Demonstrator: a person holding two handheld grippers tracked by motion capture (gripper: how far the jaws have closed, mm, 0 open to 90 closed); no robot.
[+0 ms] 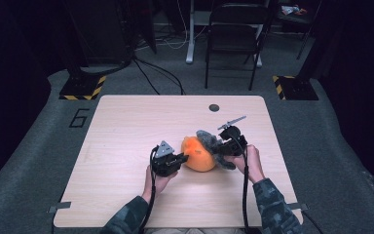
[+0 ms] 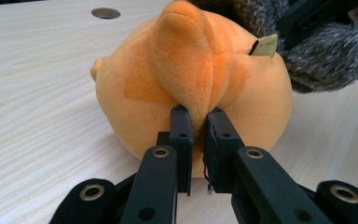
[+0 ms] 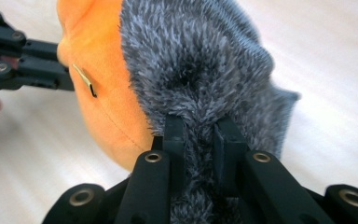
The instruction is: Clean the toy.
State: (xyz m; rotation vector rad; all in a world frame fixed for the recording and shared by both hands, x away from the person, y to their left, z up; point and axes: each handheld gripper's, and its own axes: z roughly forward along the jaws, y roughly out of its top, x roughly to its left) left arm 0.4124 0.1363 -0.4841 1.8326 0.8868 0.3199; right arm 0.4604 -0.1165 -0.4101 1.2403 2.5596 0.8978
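On the bench [image 1: 126,146], both grips are made: left claw [image 2: 198,116] pinches the orange plush toy's [image 1: 198,155] ridge, right claw [image 3: 200,126] clamps its grey fur [image 3: 200,60]; lifting remains.

Camouflage sleeves [image 1: 272,204] — black grippers, grey three-cornered plate [image 1: 164,148].

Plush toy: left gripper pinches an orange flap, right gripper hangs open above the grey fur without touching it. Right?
Not quite. The right gripper is not open above the fur: the right gripper view shows its jaws shut on the grey fur of the plush toy. The rest holds: in the left gripper view the left gripper pinches the orange flap.
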